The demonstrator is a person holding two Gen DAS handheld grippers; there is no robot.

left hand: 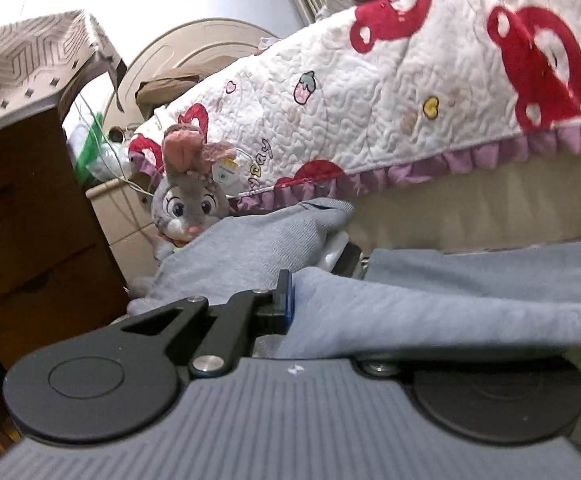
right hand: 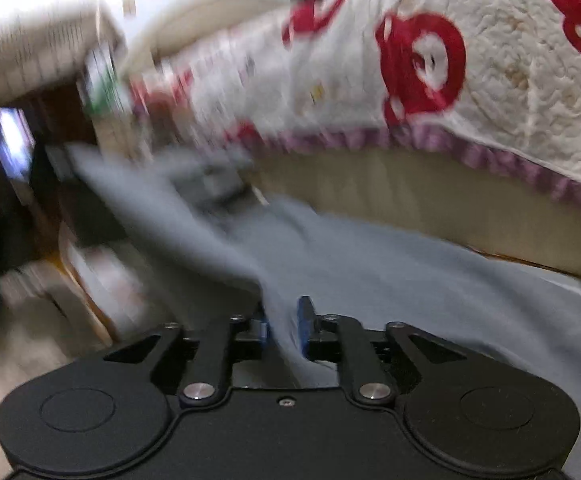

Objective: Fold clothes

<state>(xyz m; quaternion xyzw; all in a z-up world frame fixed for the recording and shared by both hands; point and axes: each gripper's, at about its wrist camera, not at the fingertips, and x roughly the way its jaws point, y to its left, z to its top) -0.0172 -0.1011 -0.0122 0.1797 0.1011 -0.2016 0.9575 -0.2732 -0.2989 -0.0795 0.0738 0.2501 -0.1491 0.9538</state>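
A light blue knitted garment (left hand: 430,300) lies across the foreground in the left wrist view, and one fold of it rises toward a plush toy. My left gripper (left hand: 296,296) is shut on this garment: the blue pad of its left finger presses the cloth, and the cloth drapes over and hides the right finger. In the blurred right wrist view the same garment (right hand: 370,264) stretches from my right gripper (right hand: 284,320) up to the left. A ridge of it runs between the two blue pads, which stand slightly apart, so the jaws are open around the cloth.
A quilted white bedspread (left hand: 410,92) with red bears and a purple frill hangs over the bed's edge behind the garment. A grey plush rabbit (left hand: 188,204) sits at the bed's corner. A brown wooden cabinet (left hand: 30,220) stands on the left under a patterned box (left hand: 30,64).
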